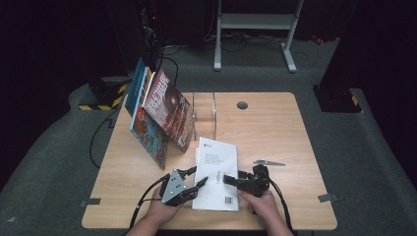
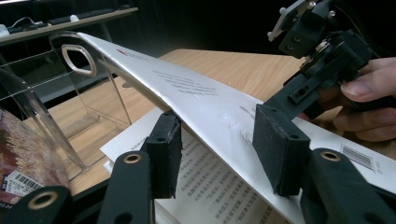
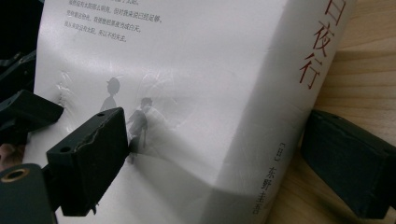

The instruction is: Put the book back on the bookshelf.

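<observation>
We see a white book (image 1: 216,172) lying on the desk (image 1: 275,132) close to the person's edge, between the two grippers. The left gripper (image 1: 191,186) comes at it from the book's left edge. In the left gripper view its jaws stand part open with the lifted white cover (image 2: 196,100) running between them: one pad sits under the cover, above the printed page (image 2: 210,182), while the other pad lies on top of the cover. We cannot tell whether the pads actually press the cover.

The right gripper (image 1: 231,180) reaches in from the other side, just across from the left one. In the right gripper view its jaws are wide apart: the left pad rests on the creased cover beside two small printed figures (image 3: 126,109), and the right pad sits beyond the spine (image 3: 299,93), over the bare wood. The book lies between them, not squeezed.

Ahead of the left gripper, in the high view, we see a clear acrylic stand (image 1: 205,115), and to its left a row of colourful books (image 1: 157,115) leaning against one another. Beyond the right gripper, to its right, a small grey metal piece (image 1: 269,162) lies on the desk.
</observation>
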Tool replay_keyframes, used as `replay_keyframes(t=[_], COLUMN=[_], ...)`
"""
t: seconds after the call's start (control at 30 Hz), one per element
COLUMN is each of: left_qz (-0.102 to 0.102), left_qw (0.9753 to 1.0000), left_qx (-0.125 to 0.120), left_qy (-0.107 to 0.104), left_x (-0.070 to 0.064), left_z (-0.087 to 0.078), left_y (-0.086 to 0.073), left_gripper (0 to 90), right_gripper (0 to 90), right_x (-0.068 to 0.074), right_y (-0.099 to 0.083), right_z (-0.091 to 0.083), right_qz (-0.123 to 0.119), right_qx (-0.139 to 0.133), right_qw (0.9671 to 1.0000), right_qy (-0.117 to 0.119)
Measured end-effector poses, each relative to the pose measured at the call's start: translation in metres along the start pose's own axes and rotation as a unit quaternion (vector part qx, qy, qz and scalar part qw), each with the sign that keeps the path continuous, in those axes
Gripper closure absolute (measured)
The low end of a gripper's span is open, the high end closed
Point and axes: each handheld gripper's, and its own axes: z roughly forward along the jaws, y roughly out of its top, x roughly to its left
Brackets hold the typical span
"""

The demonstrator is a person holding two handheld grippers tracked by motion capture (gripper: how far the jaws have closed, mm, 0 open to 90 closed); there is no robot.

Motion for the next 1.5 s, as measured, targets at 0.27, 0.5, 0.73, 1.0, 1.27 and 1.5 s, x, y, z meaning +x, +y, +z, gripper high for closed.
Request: replay_keyframes(t=[0.27, 0.5, 0.73, 1.0, 1.27, 1.5], left_qz=[0.003, -0.001, -0.043, -0.074, -0.104, -0.103], left_qw=[1.0, 0.9997, 0.9982, 0.9959, 0.9926, 0.9931], left_qx=[0.002, 0.005, 0.016, 0.028, 0.031, 0.025], left_qy=[-0.004, -0.023, -0.038, -0.044, -0.053, -0.051], left_x=[0.0, 0.003, 0.008, 0.012, 0.015, 0.015], left_z=[0.0, -0.003, 0.0, 0.005, 0.01, 0.012], left_y=[0.002, 0.002, -0.001, -0.004, -0.008, -0.008], left_gripper=[53.0, 53.6, 54.1, 54.2, 54.4, 54.6], right_gripper=[7.9, 12.7, 16.5, 20.3, 27.0, 28.0], right_x=[0.001, 0.01, 0.015, 0.023, 0.032, 0.035], right_y=[0.004, 0.004, 0.002, -0.002, -0.004, -0.004], right_z=[0.001, -0.007, -0.012, -0.018, -0.026, -0.029], right_qz=[0.003, -0.026, -0.044, -0.078, -0.117, -0.13], right_qx=[0.016, 0.006, -0.004, -0.024, -0.051, -0.058], right_qw=[0.9998, 0.9996, 0.9989, 0.9959, 0.9898, 0.9872], right_qy=[0.01, -0.003, -0.019, -0.041, -0.064, -0.074])
